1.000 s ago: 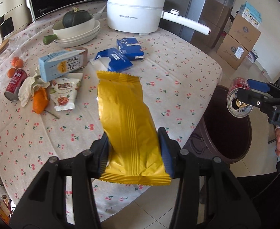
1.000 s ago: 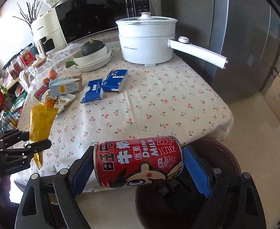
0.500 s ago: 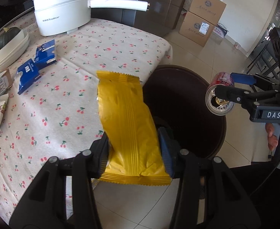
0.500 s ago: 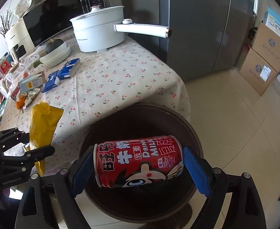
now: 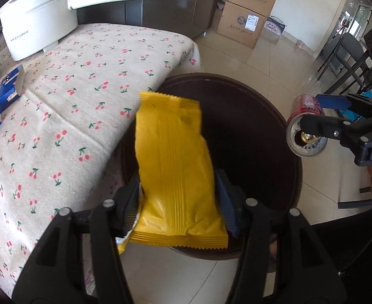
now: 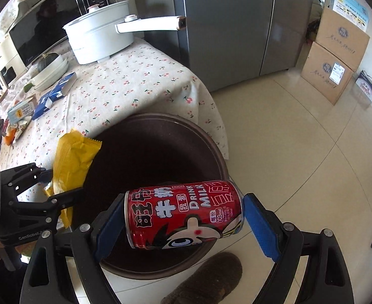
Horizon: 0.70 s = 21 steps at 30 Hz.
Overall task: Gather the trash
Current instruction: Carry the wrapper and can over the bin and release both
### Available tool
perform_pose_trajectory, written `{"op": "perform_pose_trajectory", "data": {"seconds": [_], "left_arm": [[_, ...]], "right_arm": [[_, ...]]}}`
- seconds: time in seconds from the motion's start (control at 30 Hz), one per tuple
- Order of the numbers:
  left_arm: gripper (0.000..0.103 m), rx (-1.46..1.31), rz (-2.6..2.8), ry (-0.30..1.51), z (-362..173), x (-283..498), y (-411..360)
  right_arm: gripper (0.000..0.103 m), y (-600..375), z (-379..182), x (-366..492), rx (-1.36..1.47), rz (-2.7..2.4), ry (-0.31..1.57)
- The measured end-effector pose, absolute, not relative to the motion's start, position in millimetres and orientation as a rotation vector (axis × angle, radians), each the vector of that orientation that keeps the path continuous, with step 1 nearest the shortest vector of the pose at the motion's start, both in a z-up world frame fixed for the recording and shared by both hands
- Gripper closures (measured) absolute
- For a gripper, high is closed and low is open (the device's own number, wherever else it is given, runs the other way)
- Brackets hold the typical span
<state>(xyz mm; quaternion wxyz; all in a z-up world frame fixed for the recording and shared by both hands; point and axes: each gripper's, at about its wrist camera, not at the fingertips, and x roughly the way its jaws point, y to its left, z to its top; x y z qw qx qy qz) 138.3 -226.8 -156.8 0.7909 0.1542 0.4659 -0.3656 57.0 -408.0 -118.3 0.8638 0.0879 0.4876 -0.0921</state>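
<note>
Kitchen, tiled floor (image 6: 300, 152), table (image 5: 59, 106) under a cherry-print cloth, a dark round bin (image 6: 145, 152) on the floor against its corner.

Left tongs (image 5: 177, 197): clamped on the lower part of a yellow wrapper (image 5: 173, 167), which stands up and tilts slightly over the near rim of the bin (image 5: 262, 126); silver lining shows at its bottom left corner. In the right view the same wrapper (image 6: 70, 162) hangs at the bin's left edge, held by the left tongs (image 6: 56, 185).

Right tongs (image 6: 183, 217): blue pads pressed on both ends of a red can (image 6: 183, 215) (lettered "DRINK MILK"), held sideways above the bin's near rim. From the left view the can (image 5: 306, 131) shows its opened top, beside the bin's right edge, in the right tongs (image 5: 320, 112).

Farther out on the table: white pot (image 6: 99, 38) with long handle, blue boxes (image 6: 56, 93), bowls (image 6: 51, 71) holding a dark squash. Cardboard boxes (image 6: 335, 58) stacked by the far wall; grey fridge (image 6: 231, 25) behind the table.
</note>
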Motion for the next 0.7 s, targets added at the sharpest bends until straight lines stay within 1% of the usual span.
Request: {"op": "perform_pose_trajectory", "data": {"seconds": [0.07,0.1,0.3,0.7], "left_arm": [[0.014,0.366,-0.704,0.962,-155,139,-224],[0.012,0.379,-0.673,0.947,-154,139,-222],[0.007,0.377,-0.613,0.952,-148,145,-201],[0.004,0.346,-0.538,0.982,-134,151,-150]], "right_arm": [[0.012,-408,-119,57,0.18,-0.192,1.025],[0.012,-408,-119,58,0.178,-0.191,1.026],[0.012,-403,-123,66,0.16,-0.183,1.044],[0.011,-380,-153,99,0.069,-0.163,1.15]]}}
